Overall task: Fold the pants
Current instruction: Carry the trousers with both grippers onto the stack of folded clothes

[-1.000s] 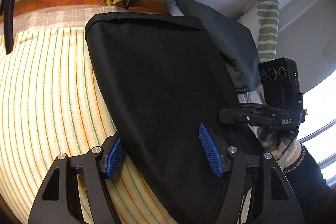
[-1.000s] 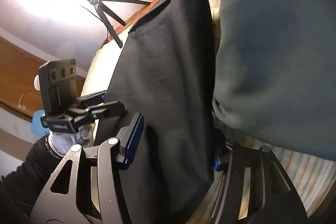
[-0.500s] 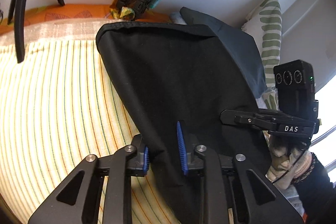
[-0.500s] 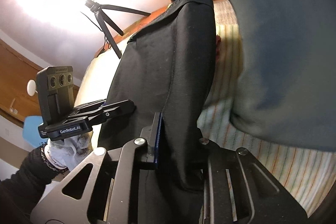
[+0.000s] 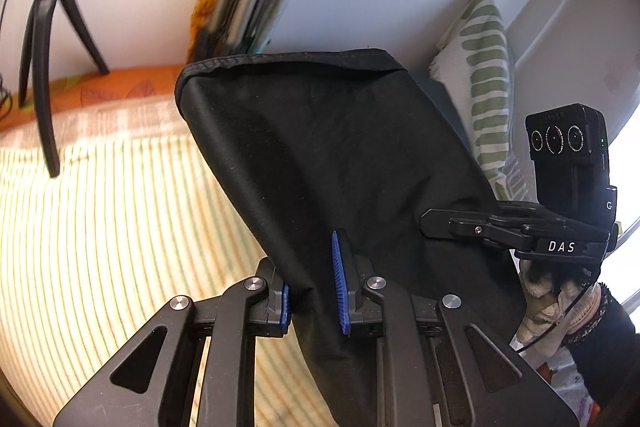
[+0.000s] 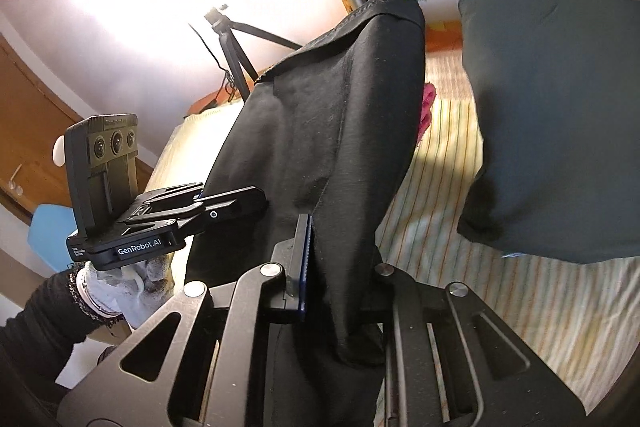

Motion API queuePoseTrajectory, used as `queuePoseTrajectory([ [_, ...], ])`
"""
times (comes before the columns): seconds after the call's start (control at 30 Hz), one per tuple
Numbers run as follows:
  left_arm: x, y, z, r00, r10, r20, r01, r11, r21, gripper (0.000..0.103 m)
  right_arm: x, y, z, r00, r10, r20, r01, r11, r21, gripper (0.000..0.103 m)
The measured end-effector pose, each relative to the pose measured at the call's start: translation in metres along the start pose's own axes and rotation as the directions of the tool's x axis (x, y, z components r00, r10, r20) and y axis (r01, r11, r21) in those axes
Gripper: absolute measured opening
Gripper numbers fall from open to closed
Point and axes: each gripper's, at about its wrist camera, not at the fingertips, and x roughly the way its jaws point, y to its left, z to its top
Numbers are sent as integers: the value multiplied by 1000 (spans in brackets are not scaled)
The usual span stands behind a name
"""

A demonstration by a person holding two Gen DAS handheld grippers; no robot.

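**Both grippers clamped on black pants, fold yet to land**

The black pants (image 5: 340,155) hang in a long band between two hand-held tools above a striped bedcover (image 5: 120,227). The left gripper (image 5: 314,291) has its blue pads pinched on one edge of the cloth, jaws nearly together with only fabric between them. The right gripper (image 6: 340,267) bites the opposite edge the same way, the cloth bunched and draping over its frame. Seen from the left wrist, the garment runs away from the jaws toward a hemmed far end that sits near the orange strip at the wall; from the right wrist, that same end rises beside a dark cushion (image 6: 560,127). A green-patterned pillow (image 5: 488,87) lies beyond, and a small tripod (image 5: 48,47) stands at the bed's far side.

Judging by this, the task is at an early-to-middle stage: the grip is made and the near end appears raised, but no fold has been laid down. Carrying the held end over, setting it flat and releasing all remain.
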Motion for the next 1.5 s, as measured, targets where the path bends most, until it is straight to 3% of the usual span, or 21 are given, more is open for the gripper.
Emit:
queuePoseTrajectory([
  [0.33, 3, -51, 43, 998, -41, 57, 36, 996, 81, 15, -63, 1, 24, 994, -71, 80, 76, 995, -57, 15],
  [0.57, 32, -95, 87, 993, -66, 95, 49, 983, 176, 15, -107, -30, 52, 983, -128, 133, 134, 990, -41, 15],
  [0.77, 67, -117, 116, 991, -100, 94, 81, 978, 190, 15, -130, -62, 77, 968, -192, 161, 198, 980, -25, 15],
  [1.0, 96, -125, 135, 990, -107, 92, 87, 977, 194, 15, -135, -96, 99, 957, -234, 171, 240, 971, -18, 15],
  [1.2, 119, -115, 143, 992, -106, 75, 93, 983, 160, 15, -124, -131, 112, 961, -227, 157, 232, 973, -10, 15],
  [1.5, 166, -112, 144, 998, -50, 31, 46, 991, 129, 15, -100, -172, 120, 962, -250, 110, 252, 968, -6, 15],
])
